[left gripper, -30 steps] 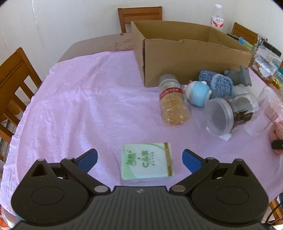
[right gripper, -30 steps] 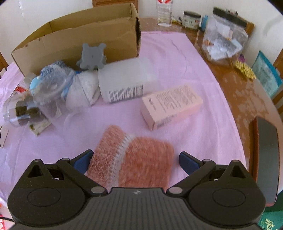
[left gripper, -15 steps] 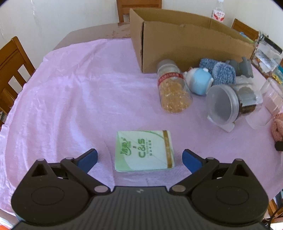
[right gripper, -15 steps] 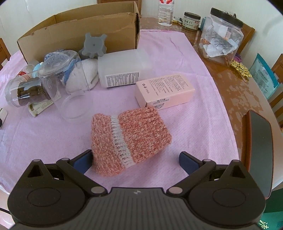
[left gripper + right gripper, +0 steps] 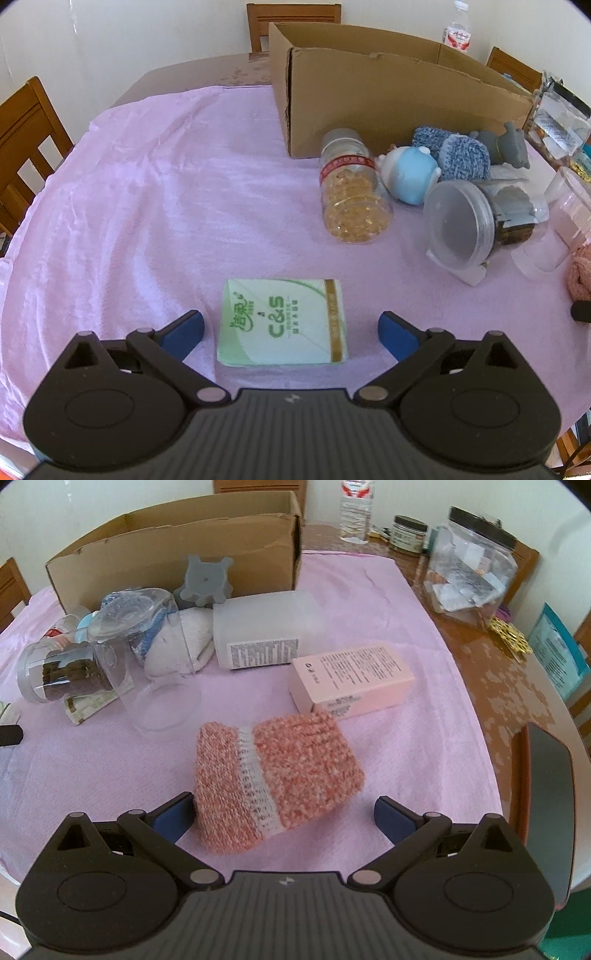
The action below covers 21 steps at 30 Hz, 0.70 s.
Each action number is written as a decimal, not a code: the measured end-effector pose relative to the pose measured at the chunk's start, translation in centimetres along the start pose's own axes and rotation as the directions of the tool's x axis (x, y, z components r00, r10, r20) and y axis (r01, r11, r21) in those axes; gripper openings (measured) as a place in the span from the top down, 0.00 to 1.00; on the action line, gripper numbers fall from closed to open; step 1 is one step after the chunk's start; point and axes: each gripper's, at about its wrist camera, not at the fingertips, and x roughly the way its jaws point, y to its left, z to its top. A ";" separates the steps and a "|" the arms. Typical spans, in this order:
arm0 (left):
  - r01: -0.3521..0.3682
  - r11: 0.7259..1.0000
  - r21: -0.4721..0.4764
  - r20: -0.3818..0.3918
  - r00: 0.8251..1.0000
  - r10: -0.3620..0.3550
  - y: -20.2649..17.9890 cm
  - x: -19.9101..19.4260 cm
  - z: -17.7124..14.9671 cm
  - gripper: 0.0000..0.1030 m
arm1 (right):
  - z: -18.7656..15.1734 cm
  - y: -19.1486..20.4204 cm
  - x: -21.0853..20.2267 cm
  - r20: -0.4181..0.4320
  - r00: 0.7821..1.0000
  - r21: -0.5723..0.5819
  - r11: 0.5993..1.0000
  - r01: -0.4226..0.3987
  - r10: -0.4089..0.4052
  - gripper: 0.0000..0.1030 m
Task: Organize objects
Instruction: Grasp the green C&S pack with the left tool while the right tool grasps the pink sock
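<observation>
The left gripper (image 5: 290,330) stands wide open and holds nothing; the green tissue pack (image 5: 283,322) lies flat on the pink cloth (image 5: 147,206) between its fingers, apart from both pads. The right gripper (image 5: 283,814) is likewise wide open and empty, with the knitted pink pouch (image 5: 273,779) between its fingers, its left edge touching or nearly touching the left finger.

The step in hand looks like a double pickup for the cardboard box (image 5: 388,96), which stands ahead of both tools. To do it well, each gripper should probably drop until its pads flank the item's sides, then close evenly. The thin tissue pack needs a low grip, without pinching the cloth. The soft pouch will squash, so it should be centred first.
</observation>
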 end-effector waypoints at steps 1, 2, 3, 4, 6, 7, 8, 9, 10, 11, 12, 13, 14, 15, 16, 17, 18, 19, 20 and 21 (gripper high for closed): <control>0.001 1.000 0.001 0.002 1.000 -0.001 -0.1 -0.1 0.0 0.07 | 0.2 0.1 0.1 -0.008 1.000 -0.007 1.000 -0.004 0.003 0.00; 0.000 1.000 0.001 0.004 1.000 0.000 -0.1 -0.2 0.0 0.09 | 0.4 0.1 0.1 -0.016 1.000 -0.012 1.000 -0.008 0.007 0.00; -0.003 1.000 -0.001 0.007 1.000 0.003 -0.1 -0.2 0.0 0.11 | 0.5 0.2 0.2 -0.019 1.000 -0.018 1.000 -0.011 0.011 0.00; -0.005 1.000 -0.002 0.006 1.000 0.005 -0.2 -0.3 0.0 0.11 | 0.6 0.2 0.2 -0.022 1.000 -0.024 1.000 -0.016 0.015 0.00; -0.009 1.000 -0.001 0.006 1.000 0.009 -0.3 -0.3 0.0 0.11 | 0.8 0.4 0.3 -0.023 0.999 -0.037 0.999 -0.024 0.024 0.00; -0.011 1.000 0.001 0.006 1.000 0.011 -0.4 -0.3 0.0 0.11 | 0.8 0.5 0.4 -0.022 0.999 -0.044 0.999 -0.029 0.028 0.00; -0.011 1.000 0.003 0.005 1.000 0.011 -0.4 -0.3 0.0 0.12 | 0.9 0.5 0.4 -0.021 0.999 -0.050 0.998 -0.033 0.032 0.00; -0.010 1.000 0.006 0.004 1.000 0.010 -0.5 -0.4 0.1 0.14 | 0.9 0.6 0.5 -0.018 0.999 -0.057 0.998 -0.037 0.036 0.00; -0.008 1.000 0.008 0.003 1.000 0.008 -0.5 -0.5 0.1 0.16 | 0.9 0.6 0.5 -0.016 0.999 -0.063 0.997 -0.040 0.039 0.00; -0.003 1.000 0.012 0.002 1.000 0.003 -0.6 -0.5 0.1 0.19 | 1.0 0.6 0.5 -0.015 0.999 -0.070 0.997 -0.044 0.044 0.00; 0.003 1.000 0.012 0.000 1.000 -0.003 -0.6 -0.6 0.2 0.21 | 1.1 0.6 0.6 -0.016 0.999 -0.077 0.996 -0.049 0.048 0.00; 0.003 1.000 0.013 -0.001 1.000 -0.003 -0.7 -0.7 0.2 0.21 | 1.2 0.6 0.7 -0.018 0.998 -0.082 0.995 -0.053 0.052 0.00; 0.003 1.000 0.014 -0.002 1.000 -0.003 -0.7 -0.7 0.3 0.21 | 1.4 0.5 0.7 -0.022 0.998 -0.088 0.995 -0.055 0.054 0.00; 0.003 1.000 0.013 -0.003 1.000 -0.003 -0.7 -0.6 0.3 0.22 | 1.5 0.5 0.7 -0.026 0.998 -0.096 0.994 -0.058 0.056 0.00; 0.004 1.000 0.013 -0.005 1.000 -0.003 -0.7 -0.7 0.4 0.23 | 1.6 0.4 0.7 -0.029 0.998 -0.100 0.993 -0.064 0.062 0.01; 0.006 1.000 0.016 -0.007 1.000 -0.006 -0.7 -0.7 0.5 0.25 | 1.7 0.4 0.7 -0.031 0.997 -0.104 0.992 -0.070 0.067 0.02; 0.008 1.000 0.018 -0.009 1.000 -0.008 -0.7 -0.7 0.5 0.26 | 1.8 0.4 0.6 -0.034 0.997 -0.108 0.992 -0.072 0.069 0.05; 0.010 1.000 0.020 -0.011 1.000 -0.009 -0.7 -0.8 0.6 0.27 | 1.9 0.3 0.5 -0.035 0.997 -0.114 0.991 -0.071 0.068 0.07; 0.012 1.000 0.022 -0.014 1.000 -0.011 -0.7 -0.8 0.7 0.28 | 2.0 0.3 0.5 -0.035 0.997 -0.118 0.991 -0.070 0.066 0.09; 0.013 1.000 0.023 -0.018 1.000 -0.012 -0.7 -0.8 0.8 0.29 | 2.1 0.2 0.4 -0.039 0.997 -0.119 0.990 -0.072 0.068 0.12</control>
